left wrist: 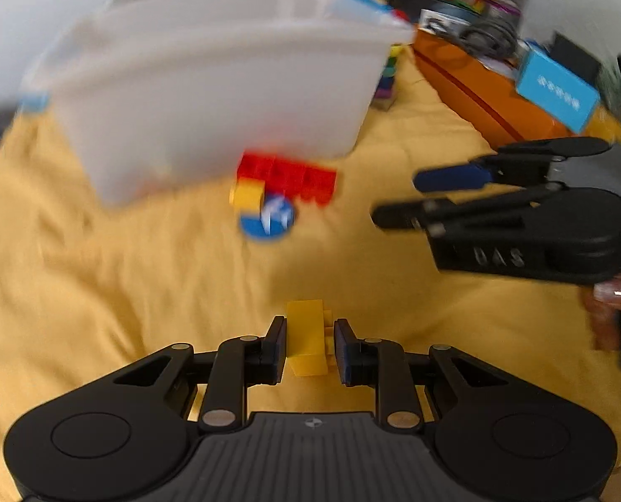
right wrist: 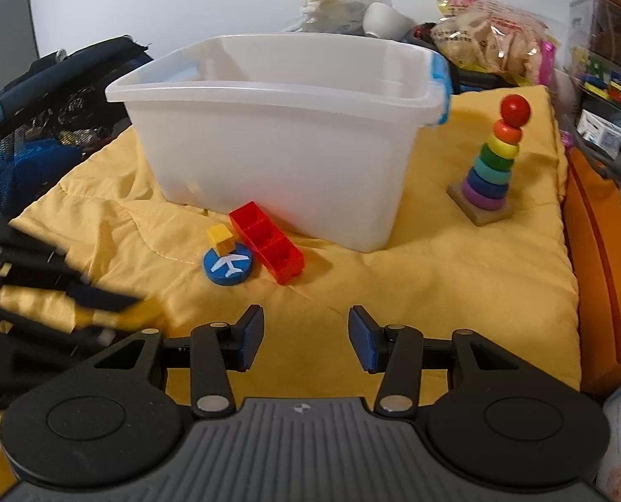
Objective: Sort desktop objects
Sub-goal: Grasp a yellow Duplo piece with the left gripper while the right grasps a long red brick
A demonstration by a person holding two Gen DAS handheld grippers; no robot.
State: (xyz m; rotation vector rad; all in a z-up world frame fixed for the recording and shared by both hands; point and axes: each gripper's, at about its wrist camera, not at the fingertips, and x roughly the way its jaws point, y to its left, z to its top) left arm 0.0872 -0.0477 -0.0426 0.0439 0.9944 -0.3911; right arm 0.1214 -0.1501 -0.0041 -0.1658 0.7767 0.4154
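Note:
My left gripper (left wrist: 309, 345) is shut on a yellow brick (left wrist: 306, 336) and holds it above the yellow cloth (left wrist: 101, 272); it also shows blurred at the left of the right wrist view (right wrist: 134, 309). A white plastic bin (right wrist: 281, 134) stands ahead, also in the left wrist view (left wrist: 214, 83). In front of it lie a red tray block (right wrist: 268, 240), a small yellow cube (right wrist: 221, 237) and a blue airplane disc (right wrist: 227, 267). My right gripper (right wrist: 306, 336) is open and empty, low over the cloth, and shows at the right of the left wrist view (left wrist: 394, 196).
A rainbow ring stacker (right wrist: 492, 167) stands right of the bin. An orange box (right wrist: 603, 251) borders the cloth on the right. A dark mesh bag (right wrist: 38, 125) lies at the left. Bags and toy clutter (right wrist: 486, 46) fill the back.

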